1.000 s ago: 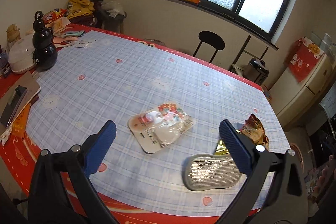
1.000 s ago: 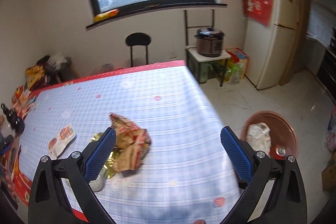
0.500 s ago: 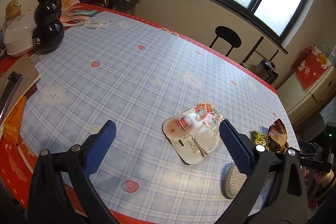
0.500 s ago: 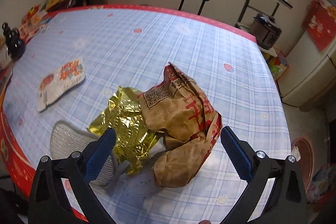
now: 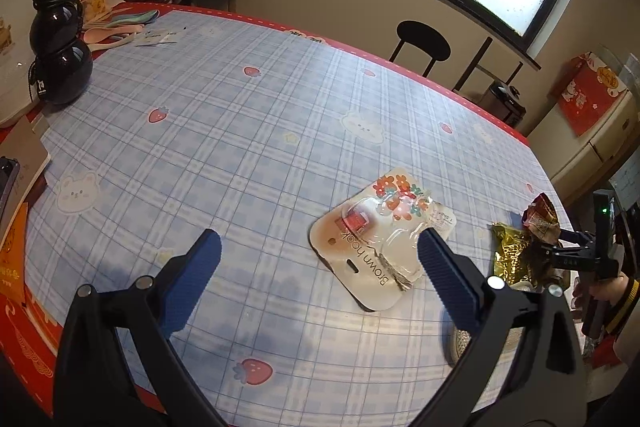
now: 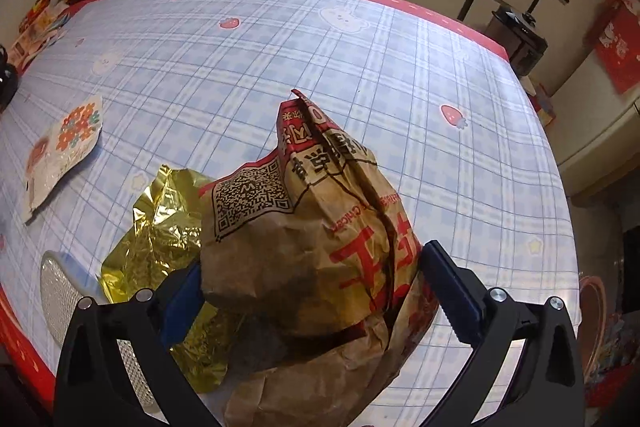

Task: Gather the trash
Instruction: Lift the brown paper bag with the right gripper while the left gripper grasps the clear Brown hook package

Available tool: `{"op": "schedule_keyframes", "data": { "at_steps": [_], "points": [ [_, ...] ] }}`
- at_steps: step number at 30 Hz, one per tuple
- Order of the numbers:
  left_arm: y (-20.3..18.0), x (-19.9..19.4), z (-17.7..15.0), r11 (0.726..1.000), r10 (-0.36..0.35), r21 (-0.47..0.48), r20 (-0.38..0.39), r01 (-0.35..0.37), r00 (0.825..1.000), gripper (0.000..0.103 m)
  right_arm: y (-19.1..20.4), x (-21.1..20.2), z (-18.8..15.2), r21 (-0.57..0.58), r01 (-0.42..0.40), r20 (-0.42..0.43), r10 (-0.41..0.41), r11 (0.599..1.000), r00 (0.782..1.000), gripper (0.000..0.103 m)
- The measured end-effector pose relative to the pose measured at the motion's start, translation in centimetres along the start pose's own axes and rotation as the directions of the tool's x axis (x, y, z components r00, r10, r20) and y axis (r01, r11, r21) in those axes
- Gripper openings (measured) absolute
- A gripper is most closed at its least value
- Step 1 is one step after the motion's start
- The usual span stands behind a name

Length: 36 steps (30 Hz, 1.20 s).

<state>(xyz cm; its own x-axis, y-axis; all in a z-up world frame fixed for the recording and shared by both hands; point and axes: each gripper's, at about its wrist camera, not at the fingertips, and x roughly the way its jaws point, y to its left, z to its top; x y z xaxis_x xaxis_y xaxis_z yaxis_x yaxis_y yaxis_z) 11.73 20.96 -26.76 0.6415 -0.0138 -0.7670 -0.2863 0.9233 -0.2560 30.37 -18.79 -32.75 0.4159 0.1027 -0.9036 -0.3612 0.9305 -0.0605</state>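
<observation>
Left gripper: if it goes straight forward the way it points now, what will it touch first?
Probably the bare tablecloth. The left gripper is open and the cloth between its fingers is free. The hook blister pack lies just inside the right finger, so it might brush that; depth is hard to judge.

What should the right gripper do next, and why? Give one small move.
Probably close the right gripper on the brown paper bag. The crumpled bag already sits between its open fingers, which flank it on both sides, while the bag rests on the tablecloth partly over the gold foil wrapper.
</observation>
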Motion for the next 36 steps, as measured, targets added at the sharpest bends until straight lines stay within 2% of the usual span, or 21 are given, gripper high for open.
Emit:
{"op": "schedule_keyframes", "data": {
  "at_steps": [3, 7, 12, 14, 16, 17, 21, 27, 34, 36],
  "points": [
    [0.2, 0.4, -0.2, 1.000, -0.002, -0.002, -0.008, 0.002, 1.000, 0.097, -0.4, 0.1, 0.0, 0.053, -0.002, 0.014, 0.001, 0.999, 1.000, 0.099],
    [-0.4, 1.4, -0.4, 1.000, -0.002, 0.021, -0.028, 0.002, 1.000, 0.097, -0.5, 0.5, 0.1, 0.041, 0.032, 0.001, -0.032, 0.999, 0.999, 0.099],
    [-1.6, 3.2, -0.9, 0.998, -0.013, 0.068, -0.072, 0.018, 0.997, 0.097, -0.7, -0.2, 0.0, 0.090, -0.010, 0.021, 0.008, 0.996, 1.000, 0.097],
    [-2.2, 4.0, -0.9, 0.995, -0.015, 0.097, -0.090, 0.023, 0.996, 0.097, -0.7, -0.7, -0.2, 0.129, -0.024, 0.028, 0.020, 0.991, 0.999, 0.093],
    [-2.9, 4.8, -0.9, 0.992, -0.016, 0.125, -0.110, 0.030, 0.994, 0.097, -0.7, -1.4, -0.4, 0.163, -0.019, 0.040, 0.012, 0.987, 0.999, 0.083],
    [-3.2, 5.1, -0.9, 0.990, -0.019, 0.136, -0.117, 0.035, 0.993, 0.097, -0.7, -1.8, -0.5, 0.193, -0.030, 0.048, 0.021, 0.981, 0.999, 0.081],
    [-4.6, 6.6, -1.0, 0.982, -0.021, 0.183, -0.141, 0.047, 0.990, 0.097, -0.6, -3.8, -1.1, 0.283, -0.101, 0.103, 0.074, 0.954, 0.992, 0.062],
    [-5.8, 8.5, -0.4, 0.973, -0.026, 0.222, -0.162, 0.062, 0.986, 0.097, -0.1, -5.1, -1.5, 0.312, -0.135, 0.137, 0.096, 0.940, 0.986, 0.059],
    [-5.5, 11.6, 3.2, 0.960, -0.025, 0.270, -0.173, 0.072, 0.985, 0.097, 0.5, -5.7, -1.8, 0.310, -0.167, 0.142, 0.128, 0.936, 0.981, 0.059],
    [-5.4, 12.7, 3.9, 0.951, -0.039, 0.293, -0.192, 0.095, 0.981, 0.097, 0.8, -5.6, -1.9, 0.305, -0.170, 0.140, 0.133, 0.937, 0.981, 0.059]
  ]
}}
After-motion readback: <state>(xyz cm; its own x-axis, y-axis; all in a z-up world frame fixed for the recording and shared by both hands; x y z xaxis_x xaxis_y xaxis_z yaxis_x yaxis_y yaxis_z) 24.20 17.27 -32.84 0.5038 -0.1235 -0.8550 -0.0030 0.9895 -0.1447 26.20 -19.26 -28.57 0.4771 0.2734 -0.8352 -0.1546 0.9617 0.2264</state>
